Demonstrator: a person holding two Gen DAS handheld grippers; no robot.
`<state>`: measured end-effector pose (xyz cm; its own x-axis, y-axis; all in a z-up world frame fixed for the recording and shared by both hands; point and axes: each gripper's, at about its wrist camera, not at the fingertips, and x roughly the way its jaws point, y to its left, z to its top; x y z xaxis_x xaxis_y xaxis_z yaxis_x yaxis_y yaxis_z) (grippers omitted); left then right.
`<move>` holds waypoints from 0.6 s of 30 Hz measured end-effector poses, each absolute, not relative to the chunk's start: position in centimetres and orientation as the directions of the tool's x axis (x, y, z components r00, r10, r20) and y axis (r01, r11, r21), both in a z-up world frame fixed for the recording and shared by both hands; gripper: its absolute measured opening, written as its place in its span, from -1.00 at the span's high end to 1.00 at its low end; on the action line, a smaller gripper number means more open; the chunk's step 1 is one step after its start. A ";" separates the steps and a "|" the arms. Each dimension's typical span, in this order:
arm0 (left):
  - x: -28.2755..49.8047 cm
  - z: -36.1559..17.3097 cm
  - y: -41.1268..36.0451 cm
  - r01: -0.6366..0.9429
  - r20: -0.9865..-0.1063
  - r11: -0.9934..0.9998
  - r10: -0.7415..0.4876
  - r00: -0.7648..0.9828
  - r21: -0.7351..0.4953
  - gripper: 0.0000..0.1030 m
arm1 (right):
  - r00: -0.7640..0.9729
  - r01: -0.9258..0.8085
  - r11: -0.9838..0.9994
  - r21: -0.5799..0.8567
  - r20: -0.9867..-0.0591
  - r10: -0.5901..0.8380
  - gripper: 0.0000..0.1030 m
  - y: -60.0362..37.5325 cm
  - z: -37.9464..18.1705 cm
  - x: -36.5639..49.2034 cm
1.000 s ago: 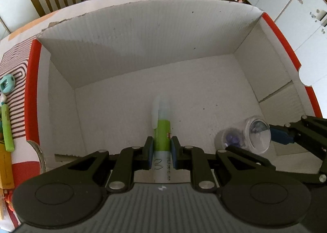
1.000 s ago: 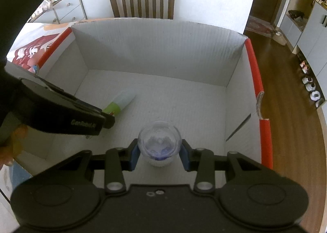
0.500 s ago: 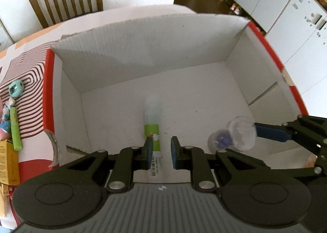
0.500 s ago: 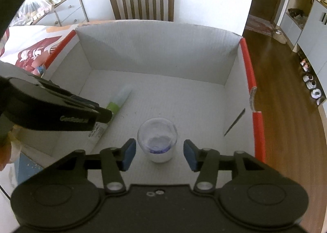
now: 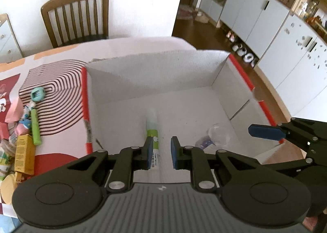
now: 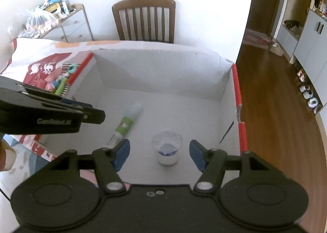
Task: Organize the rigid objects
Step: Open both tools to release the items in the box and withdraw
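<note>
Tongs-wise, your right gripper (image 6: 159, 154) is hanging with jaws just opened wide above the clear capsule (image 6: 167, 147); your left gripper (image 5: 161, 152) is sitting closed, empty, over the green tube (image 5: 152, 137) inside the box (image 5: 155, 73).

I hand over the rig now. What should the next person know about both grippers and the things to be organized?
Left gripper: jaws nearly together, empty, above the box.
Right gripper: open, jaws have just been opening, the pads clear of the clear jar below them.
Done: the green-and-white tube lies on the box floor, and the jar is beside it, apart from it.
Left: things on the table left of the box, among them a green marker, a yellow carton and a teal toy.
</note>
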<state>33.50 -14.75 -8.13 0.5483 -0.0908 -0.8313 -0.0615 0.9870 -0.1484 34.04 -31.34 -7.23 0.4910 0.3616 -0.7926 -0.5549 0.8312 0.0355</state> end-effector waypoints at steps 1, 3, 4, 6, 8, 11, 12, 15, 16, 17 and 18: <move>32.9 -7.7 -14.6 -0.058 -0.824 0.987 -0.089 0.560 -0.146 0.67 | 0.495 -0.555 0.831 0.038 -0.788 0.366 -0.32 -31.4 -6.9 33.7; 31.8 -7.0 -14.5 -0.051 -0.805 0.989 -0.085 0.588 -0.142 0.67 | 0.499 -0.557 0.829 0.048 -0.779 0.381 -0.32 -31.3 -6.3 33.1; 31.3 -6.7 -14.3 -0.047 -0.797 0.988 -0.088 0.598 -0.144 0.67 | 0.504 -0.559 0.828 0.051 -0.772 0.388 -0.32 -31.3 -5.9 32.7; 30.1 -6.0 -13.8 -0.041 -0.779 0.988 -0.093 0.620 -0.150 0.66 | 0.515 -0.559 0.827 0.052 -0.760 0.396 -0.32 -31.3 -5.2 32.1; 29.4 -5.5 -13.7 -0.034 -0.763 0.989 -0.091 0.640 -0.147 0.66 | 0.523 -0.554 0.830 0.064 -0.749 0.407 -0.32 -31.3 -4.7 31.3; 28.0 -4.9 -13.0 -0.033 -0.744 0.990 -0.082 0.663 -0.139 0.66 | 0.537 -0.540 0.837 0.085 -0.731 0.421 -0.37 -31.3 -3.9 30.1; 27.4 -4.8 -12.7 -0.031 -0.738 0.990 -0.081 0.669 -0.136 0.66 | 0.544 -0.536 0.840 0.090 -0.724 0.425 -0.38 -31.3 -3.6 29.7; 25.6 -4.3 -11.9 -0.022 -0.724 0.992 -0.076 0.685 -0.124 0.66 | 0.561 -0.523 0.845 0.110 -0.702 0.439 -0.44 -31.1 -2.8 28.2; 25.0 -4.1 -11.6 -0.023 -0.721 0.992 -0.072 0.690 -0.121 0.66 | 0.565 -0.518 0.847 0.116 -0.697 0.441 -0.44 -31.0 -2.6 27.7; 24.2 -4.0 -11.1 -0.023 -0.715 0.992 -0.074 0.695 -0.124 0.66 | 0.568 -0.514 0.849 0.124 -0.692 0.445 -0.45 -30.8 -2.4 27.1; 23.6 -3.8 -10.6 -0.024 -0.712 0.992 -0.074 0.698 -0.127 0.66 | 0.572 -0.510 0.850 0.129 -0.687 0.448 -0.46 -30.6 -2.3 26.6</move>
